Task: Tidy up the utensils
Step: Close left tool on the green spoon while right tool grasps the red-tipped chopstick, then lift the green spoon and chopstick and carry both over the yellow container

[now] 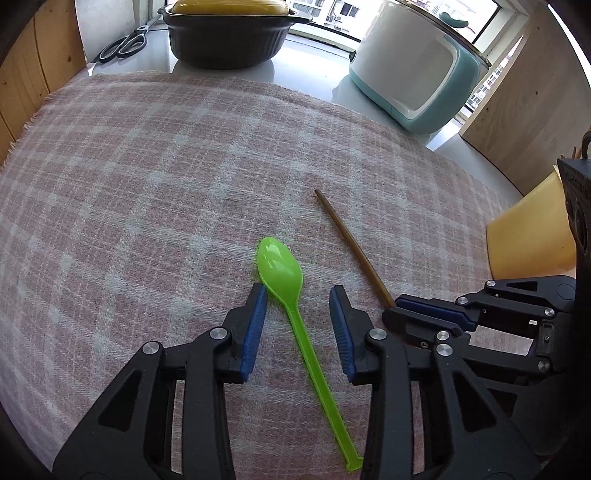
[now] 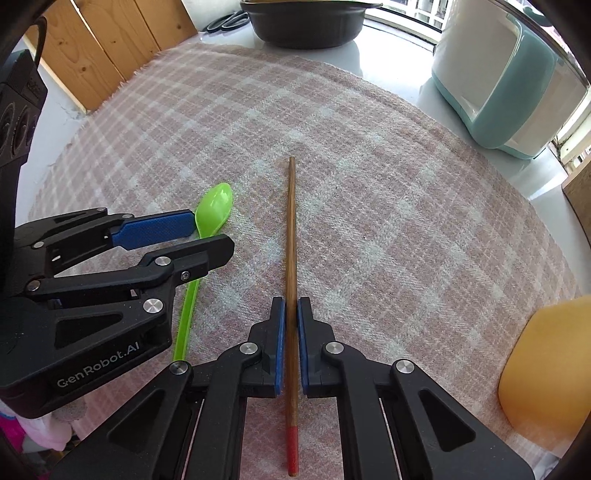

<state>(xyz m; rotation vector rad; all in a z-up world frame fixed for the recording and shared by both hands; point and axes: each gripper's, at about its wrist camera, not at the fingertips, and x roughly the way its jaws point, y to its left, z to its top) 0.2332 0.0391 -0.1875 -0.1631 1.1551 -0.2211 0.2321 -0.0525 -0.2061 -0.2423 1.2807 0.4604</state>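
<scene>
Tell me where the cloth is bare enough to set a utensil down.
Free: the wide stretch of plaid cloth left of the green spoon, toward the black pot; also between the chopstick and the orange container. Crowded: the near centre, where left gripper and right gripper work.

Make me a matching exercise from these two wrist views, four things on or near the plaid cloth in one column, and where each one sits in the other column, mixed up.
Things:
1. green spoon
2. chopstick
3. scissors
4. black pot

Places:
A. on the bare counter beyond the cloth, by the wooden panel
B. on the cloth, between the open fingers of the left gripper
C. behind the cloth's far edge, under a yellow lid
D. between the nearly closed fingers of the right gripper

Pairs: 1-B, 2-D, 3-A, 4-C
</scene>
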